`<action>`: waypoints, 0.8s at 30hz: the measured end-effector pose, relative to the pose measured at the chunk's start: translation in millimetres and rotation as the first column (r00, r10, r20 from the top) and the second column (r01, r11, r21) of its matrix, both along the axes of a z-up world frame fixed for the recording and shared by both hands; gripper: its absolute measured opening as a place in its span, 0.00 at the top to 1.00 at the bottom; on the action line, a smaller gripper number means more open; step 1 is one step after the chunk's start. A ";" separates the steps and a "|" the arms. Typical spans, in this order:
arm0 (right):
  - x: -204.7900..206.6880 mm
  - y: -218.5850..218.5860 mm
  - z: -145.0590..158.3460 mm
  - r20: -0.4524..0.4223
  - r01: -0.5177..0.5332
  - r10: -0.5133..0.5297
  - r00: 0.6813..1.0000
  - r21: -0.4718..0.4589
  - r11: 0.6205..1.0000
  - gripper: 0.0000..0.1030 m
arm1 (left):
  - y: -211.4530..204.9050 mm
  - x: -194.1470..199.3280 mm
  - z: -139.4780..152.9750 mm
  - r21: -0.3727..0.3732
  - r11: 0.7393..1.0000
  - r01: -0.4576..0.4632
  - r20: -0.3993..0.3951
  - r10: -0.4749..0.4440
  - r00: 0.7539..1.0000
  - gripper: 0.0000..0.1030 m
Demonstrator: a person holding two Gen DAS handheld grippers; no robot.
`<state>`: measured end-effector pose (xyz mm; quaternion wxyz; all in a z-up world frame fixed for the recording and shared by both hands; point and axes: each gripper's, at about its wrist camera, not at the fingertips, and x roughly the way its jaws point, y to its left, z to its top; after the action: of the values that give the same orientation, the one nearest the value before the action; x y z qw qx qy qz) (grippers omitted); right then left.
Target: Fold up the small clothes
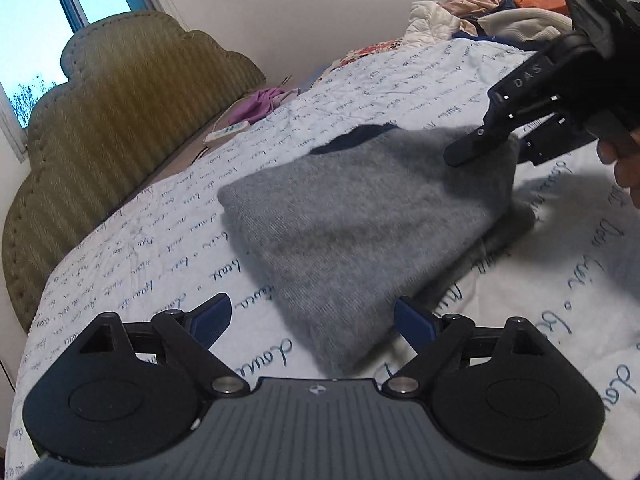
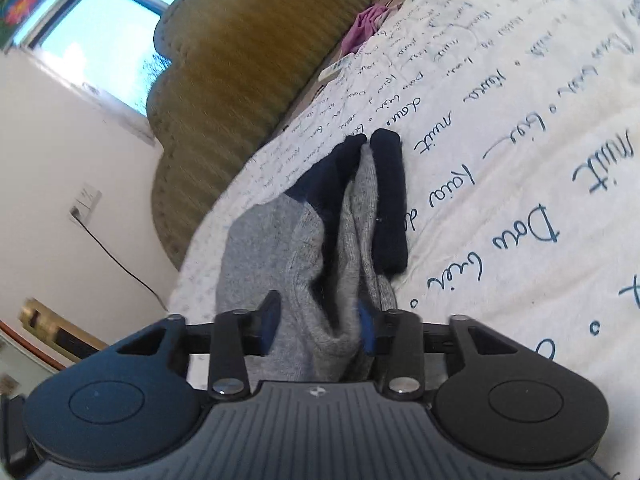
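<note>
A grey knit garment [image 1: 360,220] with navy trim [image 2: 388,200] lies folded on the white quilt [image 1: 160,240] printed with blue script. My left gripper [image 1: 312,314] stands wide open at the garment's near edge, and its fingers hold nothing. My right gripper [image 1: 492,148] reaches in from the upper right onto the garment's far corner. In the right wrist view, my right gripper [image 2: 318,320] has its jaws partly apart. Bunched grey fabric [image 2: 316,312] sits loosely between them, and the garment's near part is hidden under the gripper body.
An olive padded headboard [image 1: 132,120] runs along the bed's left side below a window [image 1: 40,20]. A purple garment [image 1: 260,104] and a white remote [image 1: 226,132] lie by it. A pile of clothes [image 1: 480,8] sits at the far end. A person's hand [image 1: 624,176] shows at right.
</note>
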<state>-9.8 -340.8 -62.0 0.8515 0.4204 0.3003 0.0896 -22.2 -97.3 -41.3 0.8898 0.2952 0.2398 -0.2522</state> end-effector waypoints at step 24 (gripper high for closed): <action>-19.5 10.2 5.9 -0.056 -0.111 0.104 0.993 -0.139 0.984 0.76 | 38.8 17.3 19.6 -0.061 0.992 -0.109 -0.067 0.105 0.992 0.11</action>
<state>-29.3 -330.6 -56.1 0.8656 0.3438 0.3489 0.1036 -4.9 -58.6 -21.7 0.9030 0.2448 0.2752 -0.2212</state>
